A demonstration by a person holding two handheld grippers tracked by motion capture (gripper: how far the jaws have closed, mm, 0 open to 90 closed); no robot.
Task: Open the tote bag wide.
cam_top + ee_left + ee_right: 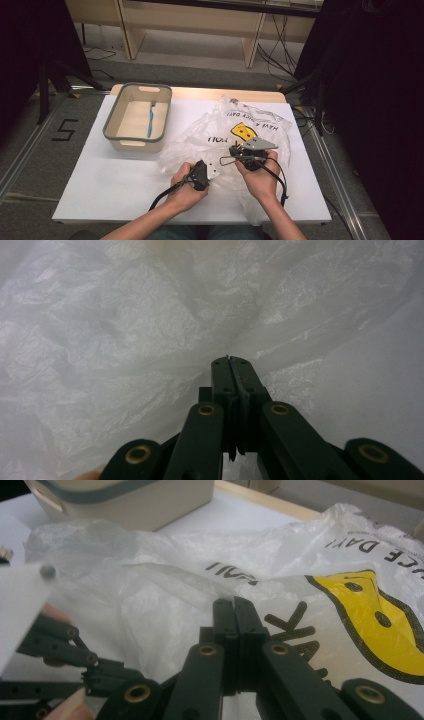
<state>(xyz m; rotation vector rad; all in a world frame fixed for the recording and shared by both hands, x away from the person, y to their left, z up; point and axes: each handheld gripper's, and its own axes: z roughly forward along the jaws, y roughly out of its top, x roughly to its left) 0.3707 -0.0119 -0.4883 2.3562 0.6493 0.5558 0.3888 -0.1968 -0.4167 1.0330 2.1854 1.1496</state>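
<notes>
We are at the gripping stage of handling the crinkled, translucent white plastic bag with a yellow smiley print and black lettering [235, 135], which lies spread over the right half of the white table [100, 180], just beside the beige rectangular bin with a grey rim [111, 120] that holds a blue toothbrush [150, 119]. Our left tool [212, 172] sits at the bag's near left edge with its jaws pressed together; in the left gripper view a thin sliver of film seems pinched at the tips [231, 360], though we cannot be sure how much is caught. Our right tool [235, 150] rests on the bag near the printed face, its jaws likewise pressed together, apparently on a fold of the film [234, 601]. We judge that both layers of the mouth are now being taken hold of, and the next move calls for drawing the two tools gently apart to open the bag, without tearing the thin film or letting it slip.
</notes>
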